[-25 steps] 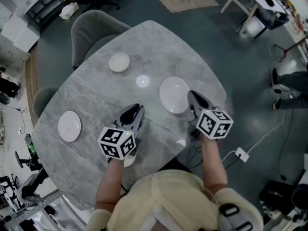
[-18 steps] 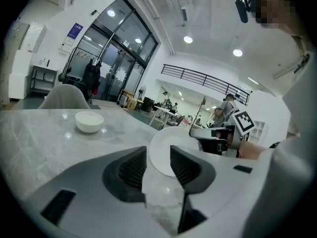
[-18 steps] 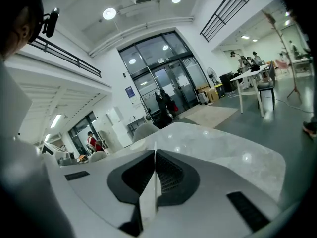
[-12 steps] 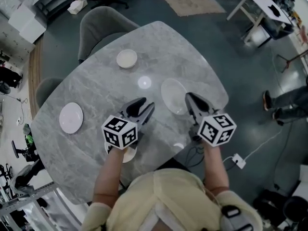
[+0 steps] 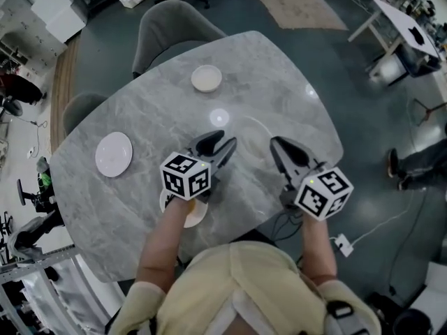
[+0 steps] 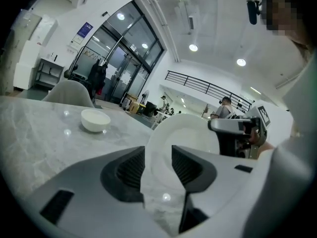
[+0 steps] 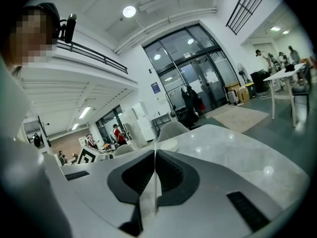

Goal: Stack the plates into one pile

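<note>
My right gripper (image 5: 277, 145) (image 7: 155, 155) is shut on the rim of a large white plate (image 5: 260, 127) (image 7: 155, 182), lifted off the marble table (image 5: 279, 82) and tipped on edge. The left gripper view shows that plate (image 6: 188, 133) upright just beyond my left gripper (image 5: 220, 144) (image 6: 158, 155). Its jaws are opening, and their pads press on nothing. A small white dish (image 5: 207, 78) (image 6: 95, 120) (image 7: 168, 145) sits at the far side of the table. At the left lies a flat plate (image 5: 113, 153). Another plate (image 5: 188, 213) lies under my left wrist.
Two grey chairs (image 5: 174, 26) (image 5: 80, 110) stand at the table's far and left sides. The table's near edge runs just in front of the person's body. A white power strip with its cable (image 5: 342, 243) lies on the floor at the right.
My right gripper has risen with the large plate, tipping it from flat on the table to on edge. The left jaws have spread apart.
</note>
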Demonstrator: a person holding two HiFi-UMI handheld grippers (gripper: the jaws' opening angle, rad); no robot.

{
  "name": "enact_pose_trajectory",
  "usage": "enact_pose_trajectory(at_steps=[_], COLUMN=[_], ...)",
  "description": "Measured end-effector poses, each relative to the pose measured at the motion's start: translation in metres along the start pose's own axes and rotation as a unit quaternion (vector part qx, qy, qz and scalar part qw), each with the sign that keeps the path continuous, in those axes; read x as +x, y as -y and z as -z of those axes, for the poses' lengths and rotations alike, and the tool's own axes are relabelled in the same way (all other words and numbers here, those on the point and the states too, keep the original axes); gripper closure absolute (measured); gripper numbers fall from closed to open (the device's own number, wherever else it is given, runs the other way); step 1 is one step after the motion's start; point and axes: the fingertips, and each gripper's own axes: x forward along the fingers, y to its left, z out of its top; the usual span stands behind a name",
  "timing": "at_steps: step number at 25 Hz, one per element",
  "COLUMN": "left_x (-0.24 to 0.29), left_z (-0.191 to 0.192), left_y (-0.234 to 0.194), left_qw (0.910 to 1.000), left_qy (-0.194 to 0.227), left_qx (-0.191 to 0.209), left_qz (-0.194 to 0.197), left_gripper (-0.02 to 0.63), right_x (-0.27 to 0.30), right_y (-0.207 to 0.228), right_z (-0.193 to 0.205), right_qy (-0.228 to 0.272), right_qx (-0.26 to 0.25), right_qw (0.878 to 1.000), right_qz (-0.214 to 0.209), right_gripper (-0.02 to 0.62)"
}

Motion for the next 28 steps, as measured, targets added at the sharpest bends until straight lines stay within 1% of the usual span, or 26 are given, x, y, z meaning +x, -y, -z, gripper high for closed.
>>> enact_pose_trajectory(at_steps=[3,7,11,15,20,24,26,28], left_x=[-0.004,-0.012,-0.022,-0.038,-0.071,-0.108,-0.13,-0.15], left_z=[-0.002,-0.01,-0.014,-0.016,-0.018,-0.02,-0.019,-0.015], left_y=[-0.004,-0.008,-0.012,-0.016,-0.029,-0.043,-0.052,-0.061], left_qw=[0.9999,0.9991,0.9983,0.9981,0.9951,0.9901,0.9864,0.983], left_qy=[0.01,0.035,0.05,0.053,0.072,0.093,0.106,0.116], left_qx=[-0.006,-0.023,-0.03,-0.018,-0.031,-0.029,-0.036,-0.044], left_qz=[-0.004,-0.001,-0.001,-0.026,-0.06,-0.101,-0.12,-0.135], left_gripper=[0.451,0.451,0.451,0.453,0.457,0.493,0.519,0.528], right_x=[0.003,0.008,0.016,0.022,0.04,0.058,0.068,0.079], right_y=[-0.012,-0.027,-0.034,-0.039,-0.052,-0.075,-0.09,-0.105], right_z=[-0.004,-0.009,-0.01,-0.013,-0.009,-0.005,0.0,0.006], right_qy=[-0.002,-0.002,-0.003,-0.007,-0.013,-0.023,-0.028,-0.035], right_qx=[0.001,-0.001,0.006,0.002,-0.001,-0.009,-0.01,-0.009], right_qw=[1.0,0.998,0.997,0.996,0.995,0.992,0.99,0.989], right_qz=[-0.026,-0.056,-0.074,-0.085,-0.098,-0.122,-0.135,-0.145], right_gripper=[0.581,0.582,0.581,0.581,0.581,0.581,0.581,0.581])
